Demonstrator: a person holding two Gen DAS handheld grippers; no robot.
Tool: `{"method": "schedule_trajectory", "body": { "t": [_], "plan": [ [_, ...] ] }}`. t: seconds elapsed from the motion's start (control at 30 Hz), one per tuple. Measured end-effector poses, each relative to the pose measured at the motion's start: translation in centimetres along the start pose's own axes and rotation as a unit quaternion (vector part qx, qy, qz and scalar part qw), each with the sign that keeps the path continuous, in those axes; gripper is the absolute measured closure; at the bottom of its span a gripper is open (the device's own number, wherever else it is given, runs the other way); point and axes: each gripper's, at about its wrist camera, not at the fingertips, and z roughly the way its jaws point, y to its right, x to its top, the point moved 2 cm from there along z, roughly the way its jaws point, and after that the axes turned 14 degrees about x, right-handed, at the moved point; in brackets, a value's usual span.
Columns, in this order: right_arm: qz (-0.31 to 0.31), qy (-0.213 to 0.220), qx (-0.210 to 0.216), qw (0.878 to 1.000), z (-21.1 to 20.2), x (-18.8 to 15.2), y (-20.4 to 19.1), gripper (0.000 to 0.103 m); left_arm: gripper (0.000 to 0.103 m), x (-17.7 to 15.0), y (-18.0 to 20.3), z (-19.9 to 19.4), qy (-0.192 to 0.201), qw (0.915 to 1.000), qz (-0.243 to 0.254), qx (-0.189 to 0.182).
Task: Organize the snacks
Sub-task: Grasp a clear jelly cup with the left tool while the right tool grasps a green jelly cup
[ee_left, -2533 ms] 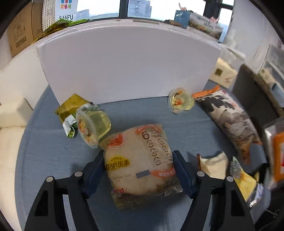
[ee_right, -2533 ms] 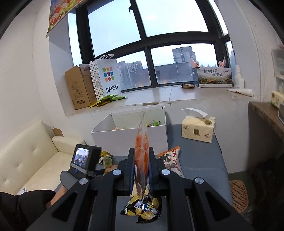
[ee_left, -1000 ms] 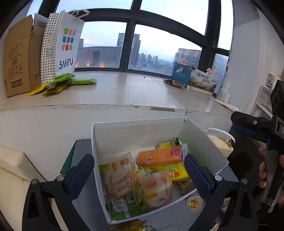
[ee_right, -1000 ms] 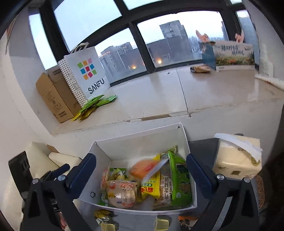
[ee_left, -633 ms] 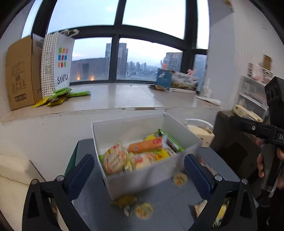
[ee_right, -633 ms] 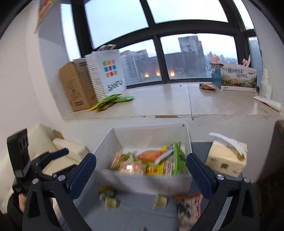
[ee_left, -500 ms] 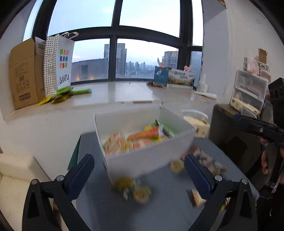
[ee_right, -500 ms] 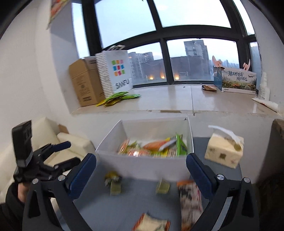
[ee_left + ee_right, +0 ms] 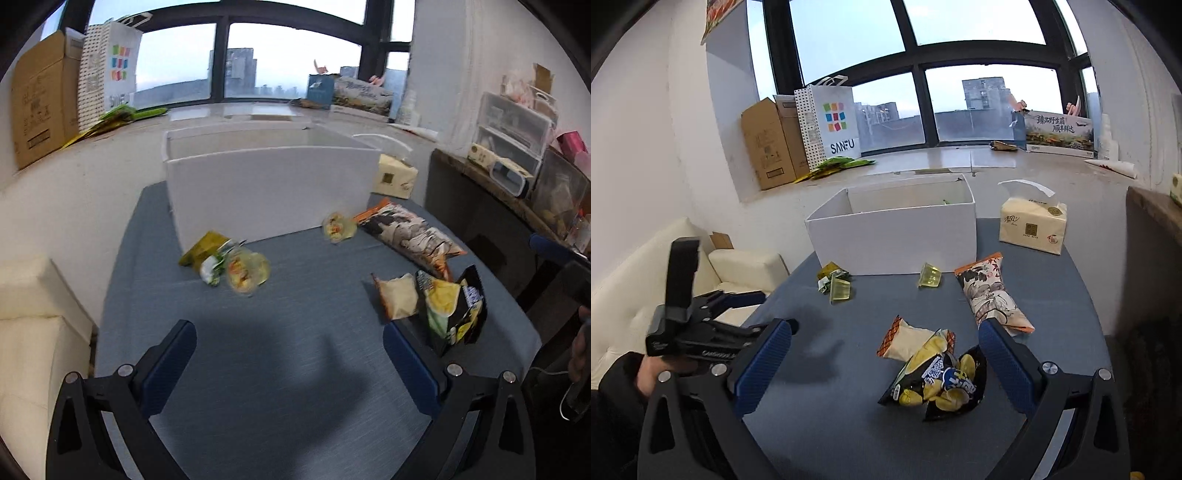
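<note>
My left gripper (image 9: 288, 354) is open and empty over bare blue table. My right gripper (image 9: 884, 360) is open too, and a black-and-yellow chip bag (image 9: 938, 376) lies on the table between its fingers, untouched. A cream packet with orange edges (image 9: 905, 339) leans on that bag. Farther off lie a long bag with orange ends (image 9: 993, 299), two jelly cups (image 9: 840, 290) (image 9: 930, 280) and a green-yellow packet (image 9: 831, 273). Behind them stands the white box (image 9: 894, 236), whose front wall hides its contents.
A tissue pack (image 9: 1032, 225) sits right of the box. A cream sofa (image 9: 628, 277) lies off the table's left edge and a dark cabinet (image 9: 480, 206) off its right. Cartons and a paper bag (image 9: 831, 122) stand on the windowsill. A hand (image 9: 646, 376) holds the left gripper.
Both grippers have drawn back from above the box and dropped toward the table. The chips and orange packet they held 2.5 s ago are gone from the open jaws.
</note>
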Motion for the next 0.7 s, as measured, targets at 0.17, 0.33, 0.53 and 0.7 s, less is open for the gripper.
{"method": "schedule_trajectory", "body": {
  "t": [0.17,0.33,0.53,0.7],
  "plan": [
    [0.014,0.008,-0.008,1.000,-0.6,-0.2,0.8,0.000,0.000,2.1,-0.1,2.6,-0.006,1.0000,0.001,-0.002],
    [0.004,0.010,-0.010,1.000,-0.5,-0.2,0.5,0.000,0.000,3.6,-0.8,6.8,-0.029,0.9993,-0.022,-0.003],
    [0.005,-0.004,-0.012,1.000,0.0,-0.8,0.6,0.000,0.000,4.2,-1.2,11.0,-0.056,0.9983,-0.012,-0.009],
    [0.002,-0.008,-0.014,1.000,0.3,-1.0,0.5,0.000,0.007,4.3,-1.2,12.1,-0.061,0.9978,0.011,0.021]
  ]
}}
